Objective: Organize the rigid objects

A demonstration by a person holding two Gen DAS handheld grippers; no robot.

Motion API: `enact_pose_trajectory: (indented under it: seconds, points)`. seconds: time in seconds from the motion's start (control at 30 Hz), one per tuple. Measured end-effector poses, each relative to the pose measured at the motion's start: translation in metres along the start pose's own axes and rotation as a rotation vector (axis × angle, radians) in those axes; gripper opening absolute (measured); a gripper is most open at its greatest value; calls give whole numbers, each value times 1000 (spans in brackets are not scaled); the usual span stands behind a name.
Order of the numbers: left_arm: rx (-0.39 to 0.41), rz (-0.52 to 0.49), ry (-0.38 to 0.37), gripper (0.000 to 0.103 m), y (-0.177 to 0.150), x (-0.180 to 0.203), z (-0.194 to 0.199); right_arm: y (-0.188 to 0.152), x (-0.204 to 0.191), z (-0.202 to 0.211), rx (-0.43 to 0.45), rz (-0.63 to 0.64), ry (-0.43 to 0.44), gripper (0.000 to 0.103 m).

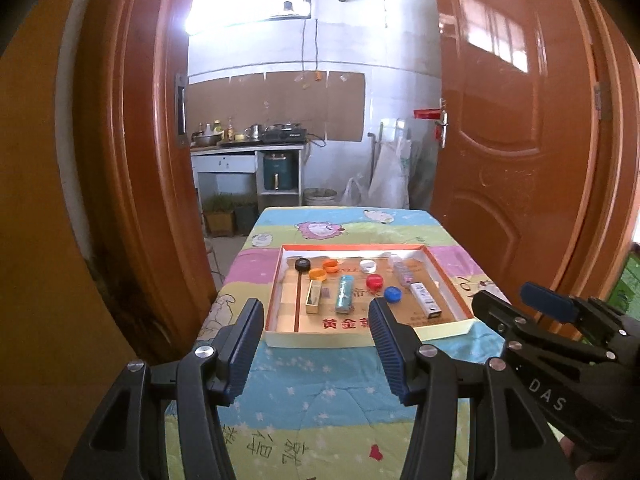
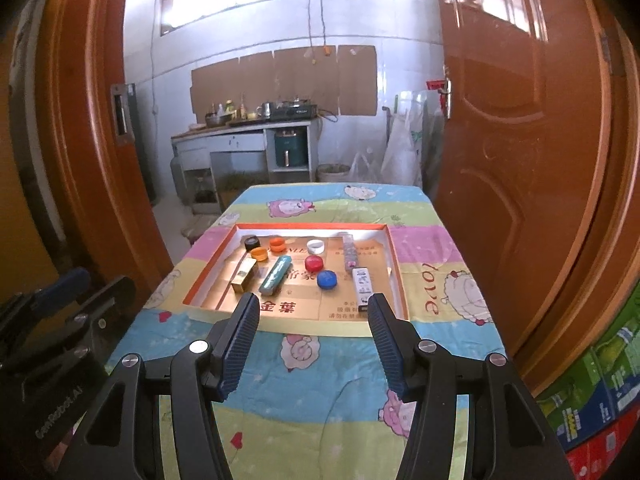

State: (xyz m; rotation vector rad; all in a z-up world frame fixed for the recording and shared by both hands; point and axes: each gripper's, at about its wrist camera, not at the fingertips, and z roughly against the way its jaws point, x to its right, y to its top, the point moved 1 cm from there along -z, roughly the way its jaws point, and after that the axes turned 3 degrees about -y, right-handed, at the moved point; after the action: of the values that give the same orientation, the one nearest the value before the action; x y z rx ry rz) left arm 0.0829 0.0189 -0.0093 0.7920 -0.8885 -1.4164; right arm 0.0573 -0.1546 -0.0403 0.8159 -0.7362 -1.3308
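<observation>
A shallow cardboard tray (image 1: 280, 338) (image 2: 304, 326) with an orange rim lies on the table. In it lie a gold box (image 1: 313, 298) (image 2: 244, 274), a teal stick (image 1: 344, 295) (image 2: 275, 275), a white box (image 1: 426, 300) (image 2: 362, 283), a clear small bottle (image 1: 402, 271) (image 2: 349, 254), and black (image 1: 303, 264), orange (image 1: 330, 266), white (image 1: 368, 266), red (image 1: 375, 281) (image 2: 313, 263) and blue (image 1: 392, 294) (image 2: 327, 280) caps. My left gripper (image 1: 316, 354) and right gripper (image 2: 314, 350) are both open and empty, just in front of the tray.
The table has a colourful cartoon cloth (image 1: 320, 400) (image 2: 320, 380). Orange doors stand on both sides (image 1: 520, 140) (image 2: 520, 140). A kitchen counter (image 1: 248, 148) is behind. Green and red cartons (image 2: 600, 392) stand at the right. The right gripper shows in the left wrist view (image 1: 560, 344).
</observation>
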Motion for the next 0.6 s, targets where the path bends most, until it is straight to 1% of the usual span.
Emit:
enact_pose_trajectory:
  seconds: [0.17,0.37,0.6]
  points:
    - [21,1,-5,55,-3,1,15,-3,-5,20,29,6,-6,58]
    - [50,-11,7,55,-5,3,32,-5,-6,37,55,10,-13,58]
    - [62,-12,1,55,-6,4,40,-9,-6,51,77,11,-17,58]
